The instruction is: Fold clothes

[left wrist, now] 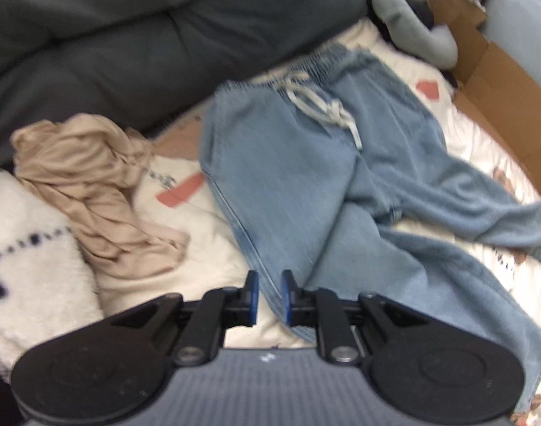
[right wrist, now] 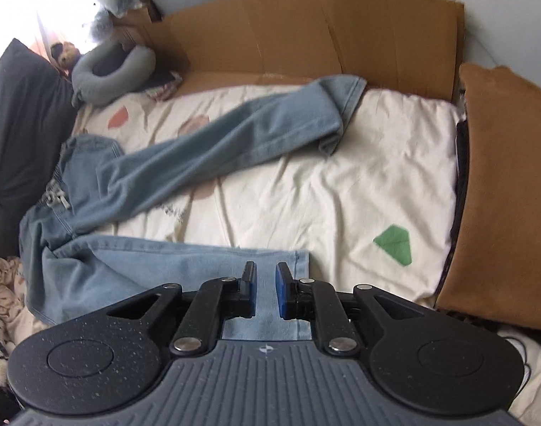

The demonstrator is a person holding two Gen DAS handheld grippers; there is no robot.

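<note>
**Jeans spread out, legs splayed, both grippers empty**

While the light-blue jeans (left wrist: pixel 306 163) lie unfolded on the cream bed sheet (right wrist: pixel 341 177), we take the step in hand to be getting them squared up for a fold. Their waistband, with its white drawstring (left wrist: pixel 323 103), lies toward the dark grey cushion (left wrist: pixel 128 35). From that waistband the two legs part: the far leg (right wrist: pixel 234 135) runs off toward the cardboard (right wrist: pixel 306 35), and the near leg (right wrist: pixel 199 259) ends at a hem just under our right gripper (right wrist: pixel 266 291).

Our left gripper (left wrist: pixel 269 298) hovers over the outer seam of the jeans, below the waistband. On both grippers the jaws stand slightly apart with nothing between them.

A crumpled beige garment (left wrist: pixel 99 184) sits beside the jeans, on the side away from the cardboard.

We judge the next move calls for bringing one leg over onto the other, so each gripper needs a firm pinch on denim, at hem and hip.
</note>
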